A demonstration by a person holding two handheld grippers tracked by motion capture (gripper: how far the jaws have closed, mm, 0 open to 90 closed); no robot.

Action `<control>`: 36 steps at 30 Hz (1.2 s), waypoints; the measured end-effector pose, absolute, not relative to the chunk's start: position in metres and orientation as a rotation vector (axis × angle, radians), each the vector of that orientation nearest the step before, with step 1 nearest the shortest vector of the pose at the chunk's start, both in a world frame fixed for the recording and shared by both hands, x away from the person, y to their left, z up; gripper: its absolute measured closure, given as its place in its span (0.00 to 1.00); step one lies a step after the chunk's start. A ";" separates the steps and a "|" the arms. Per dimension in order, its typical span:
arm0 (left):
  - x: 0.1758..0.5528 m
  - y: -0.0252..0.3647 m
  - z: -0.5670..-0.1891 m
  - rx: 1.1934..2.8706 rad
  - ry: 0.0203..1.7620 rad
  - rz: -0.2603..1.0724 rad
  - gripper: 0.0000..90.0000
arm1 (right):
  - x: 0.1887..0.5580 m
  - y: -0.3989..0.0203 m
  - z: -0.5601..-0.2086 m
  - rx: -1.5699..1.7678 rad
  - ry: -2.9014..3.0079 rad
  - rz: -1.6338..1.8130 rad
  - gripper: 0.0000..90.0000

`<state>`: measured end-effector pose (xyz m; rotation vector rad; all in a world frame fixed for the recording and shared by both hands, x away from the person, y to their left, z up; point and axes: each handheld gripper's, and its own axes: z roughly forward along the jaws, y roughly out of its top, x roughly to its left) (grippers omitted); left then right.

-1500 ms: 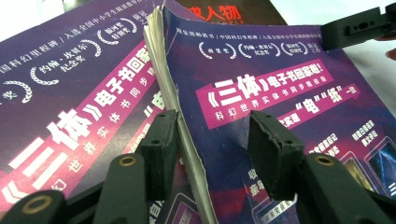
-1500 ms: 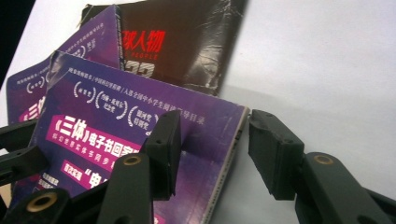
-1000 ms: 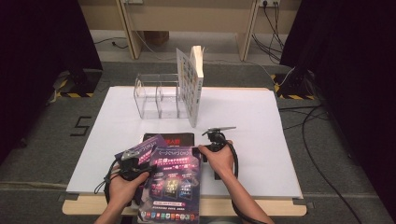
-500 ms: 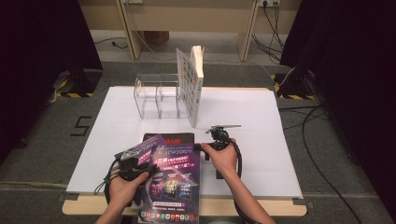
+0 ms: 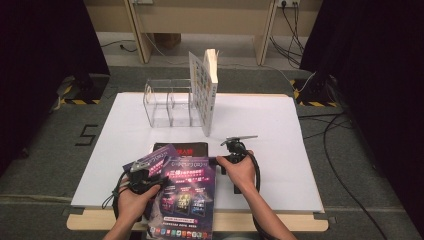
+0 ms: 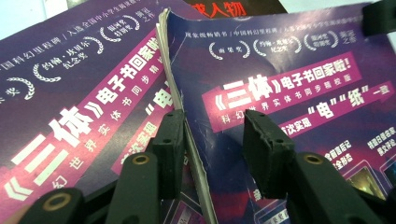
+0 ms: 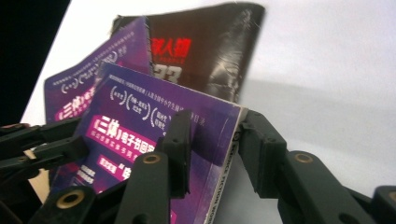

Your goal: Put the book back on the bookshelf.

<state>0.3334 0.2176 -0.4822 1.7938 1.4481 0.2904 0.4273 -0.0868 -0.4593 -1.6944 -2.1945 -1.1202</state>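
Purple magazine (image 5: 187,192) shifted nearer, spine between right gripper (image 7: 212,135) fingers

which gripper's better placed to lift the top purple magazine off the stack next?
Probably right. The right gripper has the top purple magazine spine edge between its jaws, which have just been opening. The left gripper straddles that magazine's other edge, which lies over a second purple magazine.

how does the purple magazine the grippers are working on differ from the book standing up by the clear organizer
The purple magazine lies low at the table's near edge, its top end raised; the standing book is upright at the far side, against the clear organizer. The magazine's cover is dark purple with pink banners; the book's is pale with a grid of small pictures. The magazine sits between the jaws of the left gripper and right gripper; the book stands untouched. Both are printed matter.
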 end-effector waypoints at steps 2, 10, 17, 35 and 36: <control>0.333 0.218 -0.482 1.793 1.448 0.291 0.65 | 0.427 -0.087 -0.462 -1.697 -2.196 -1.112 0.71; 0.333 0.218 -0.483 1.796 1.446 0.296 0.65 | 0.427 -0.088 -0.474 -1.694 -2.160 -1.084 0.66; 0.333 0.217 -0.483 1.792 1.448 0.298 0.65 | 0.424 -0.086 -0.480 -1.686 -2.140 -1.064 0.64; 0.333 0.219 -0.482 1.777 1.463 0.282 0.65 | 0.414 -0.081 -0.446 -1.635 -2.223 -1.165 0.76; 0.333 0.219 -0.482 1.777 1.462 0.281 0.65 | 0.413 -0.080 -0.444 -1.633 -2.235 -1.164 0.76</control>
